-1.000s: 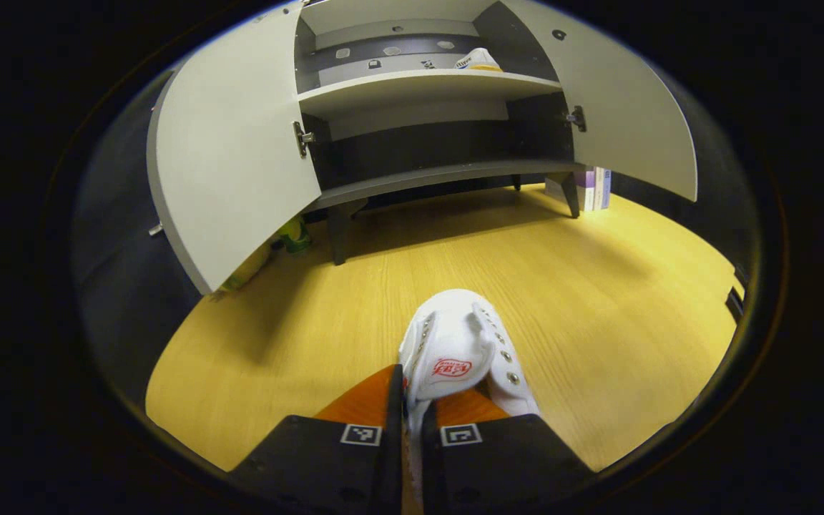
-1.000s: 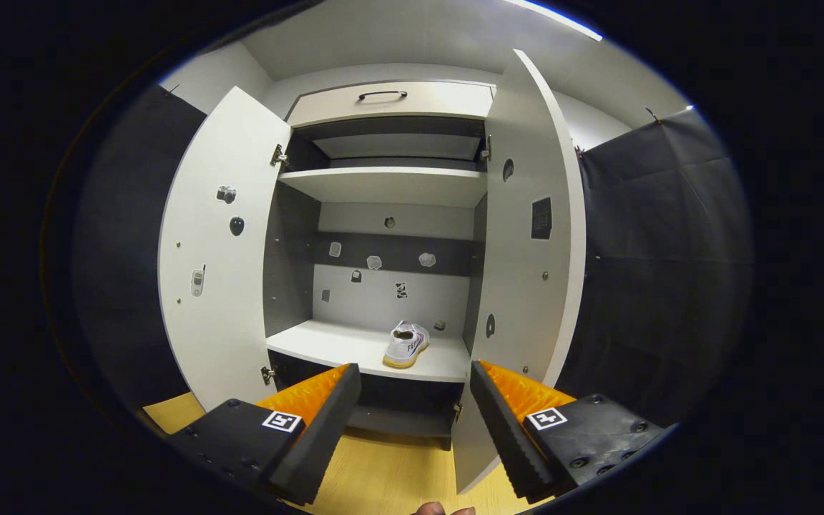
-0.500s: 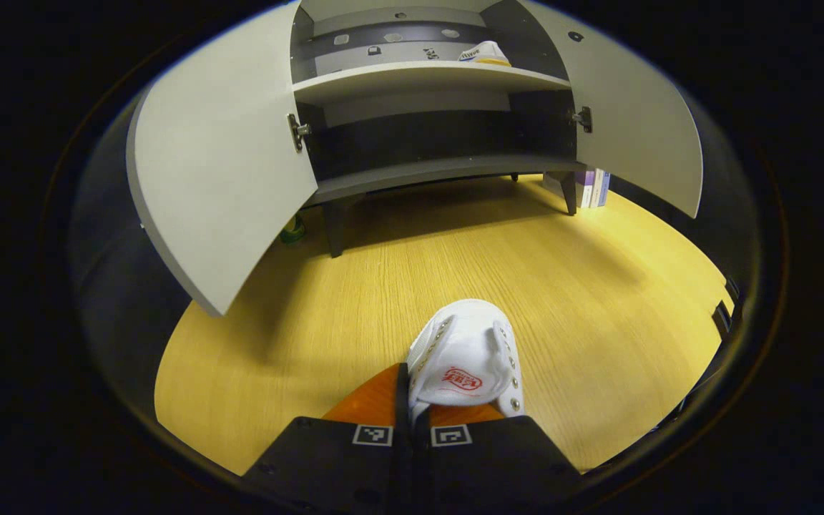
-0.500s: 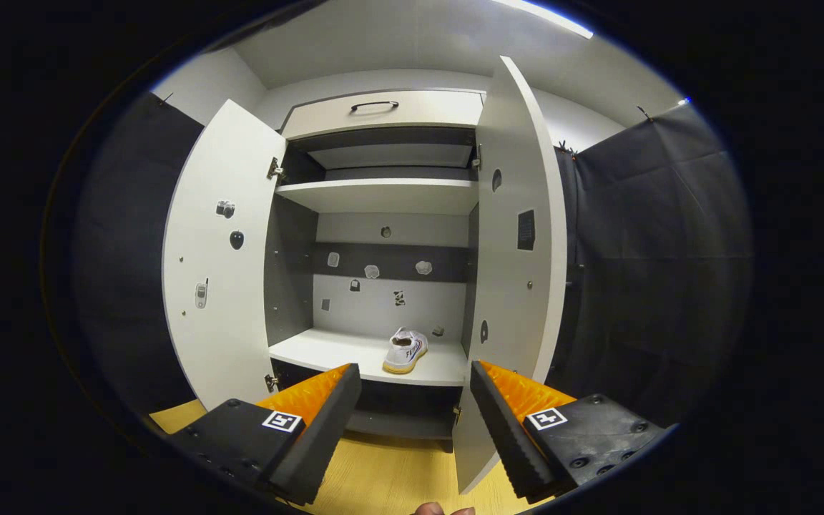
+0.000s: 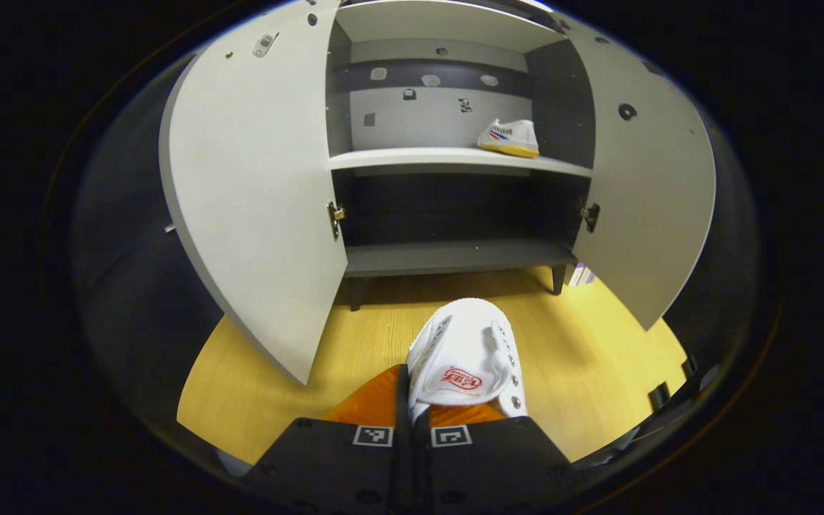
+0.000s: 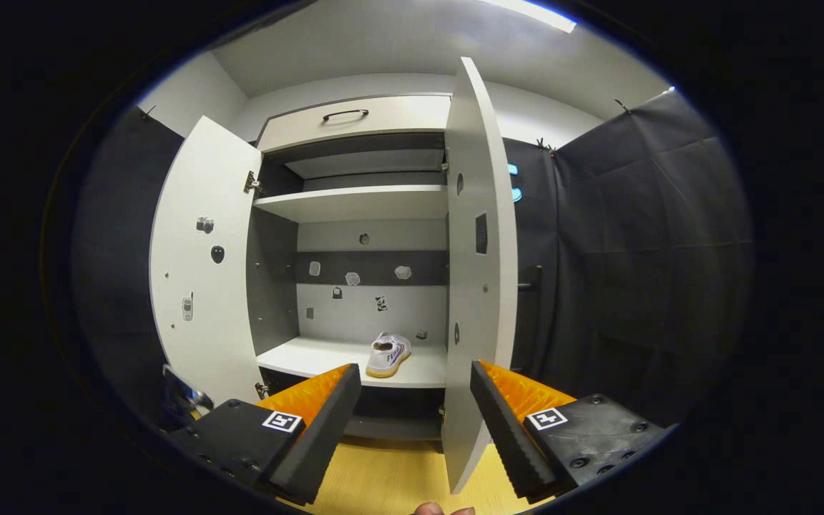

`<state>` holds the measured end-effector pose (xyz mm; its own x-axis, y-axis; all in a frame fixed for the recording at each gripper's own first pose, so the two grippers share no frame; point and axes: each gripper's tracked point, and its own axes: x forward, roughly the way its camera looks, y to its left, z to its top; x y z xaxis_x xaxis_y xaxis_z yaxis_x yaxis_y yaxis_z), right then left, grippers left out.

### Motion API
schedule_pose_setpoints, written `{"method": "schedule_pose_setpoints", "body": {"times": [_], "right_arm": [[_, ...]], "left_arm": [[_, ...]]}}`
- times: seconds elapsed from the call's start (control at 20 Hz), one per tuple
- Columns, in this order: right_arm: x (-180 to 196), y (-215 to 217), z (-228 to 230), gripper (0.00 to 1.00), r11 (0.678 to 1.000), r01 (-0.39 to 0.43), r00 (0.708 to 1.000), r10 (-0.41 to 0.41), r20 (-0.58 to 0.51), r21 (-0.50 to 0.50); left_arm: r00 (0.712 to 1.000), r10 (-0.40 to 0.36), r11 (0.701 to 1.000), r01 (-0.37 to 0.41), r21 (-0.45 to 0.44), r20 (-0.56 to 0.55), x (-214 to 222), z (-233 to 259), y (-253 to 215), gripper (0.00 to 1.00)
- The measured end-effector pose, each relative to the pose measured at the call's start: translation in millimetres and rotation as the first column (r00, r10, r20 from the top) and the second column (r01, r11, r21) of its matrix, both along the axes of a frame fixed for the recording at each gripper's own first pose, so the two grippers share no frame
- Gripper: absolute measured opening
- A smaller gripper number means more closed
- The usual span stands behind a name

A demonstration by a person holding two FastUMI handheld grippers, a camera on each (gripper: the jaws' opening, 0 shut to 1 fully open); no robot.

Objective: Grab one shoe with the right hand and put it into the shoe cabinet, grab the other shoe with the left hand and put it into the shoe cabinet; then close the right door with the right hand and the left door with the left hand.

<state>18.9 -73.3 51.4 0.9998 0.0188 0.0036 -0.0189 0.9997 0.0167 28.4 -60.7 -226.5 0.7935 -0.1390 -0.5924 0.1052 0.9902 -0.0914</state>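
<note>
My left gripper [image 5: 412, 418] is shut on the heel of a white shoe [image 5: 466, 354] with a red logo, held above the wooden floor and pointing toward the cabinet. The shoe cabinet [image 5: 455, 157] stands ahead with both doors open, the left door [image 5: 262, 193] and the right door [image 5: 644, 193]. The other white shoe [image 5: 509, 137] rests on the right side of the middle shelf, also visible as a shoe [image 6: 387, 355] in the right gripper view. My right gripper [image 6: 415, 422] is open and holds nothing, facing the cabinet's right door [image 6: 480, 272] edge-on.
The yellow wooden floor [image 5: 598, 357] spreads in front of the cabinet. A lower dark shelf [image 5: 455, 254] lies under the middle one. A drawer with a handle [image 6: 344, 114] tops the cabinet. Black cloth walls stand on both sides. A fingertip [image 6: 440, 509] shows at the bottom edge.
The left gripper has lifted and carried the shoe closer to the cabinet, with the view tilting up to the middle shelf. The right gripper has drifted right, still open.
</note>
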Motion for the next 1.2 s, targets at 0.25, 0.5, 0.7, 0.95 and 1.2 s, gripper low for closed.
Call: {"method": "schedule_pose_setpoints", "body": {"times": [0.25, 0.5, 0.7, 0.95, 1.2], "right_arm": [[-5.5, -22.1, -4.4, 0.98, 1.000, 0.020, 1.000, -0.020, -0.018, 0.003], [-9.0, -48.2, -18.7, 0.98, 0.999, 0.045, 0.998, -0.045, -0.046, 0.011], [-9.2, -71.8, -32.5, 0.98, 0.997, 0.071, 0.993, -0.067, -0.096, 0.038], [-9.3, -113.4, -41.8, 0.98, 0.990, 0.117, 0.986, -0.106, -0.126, 0.081], [-7.4, -157.5, -48.3, 0.97, 0.981, 0.170, 0.977, -0.155, -0.146, 0.097]], "left_arm": [[0.996, 0.083, 0.995, -0.081, -0.052, 0.018, 44.2, 70.0, -1.7, 0.05], [0.982, 0.140, 0.988, -0.130, -0.083, 0.125, 110.7, 138.4, -10.5, 0.05], [0.968, 0.191, 0.978, -0.173, -0.120, 0.162, 172.9, 173.8, -17.1, 0.05], [0.955, 0.244, 0.969, -0.232, -0.088, 0.167, 258.1, 188.4, -16.5, 0.05], [0.952, 0.285, 0.957, -0.277, -0.086, 0.107, 335.5, 182.3, -24.1, 0.05]]}}
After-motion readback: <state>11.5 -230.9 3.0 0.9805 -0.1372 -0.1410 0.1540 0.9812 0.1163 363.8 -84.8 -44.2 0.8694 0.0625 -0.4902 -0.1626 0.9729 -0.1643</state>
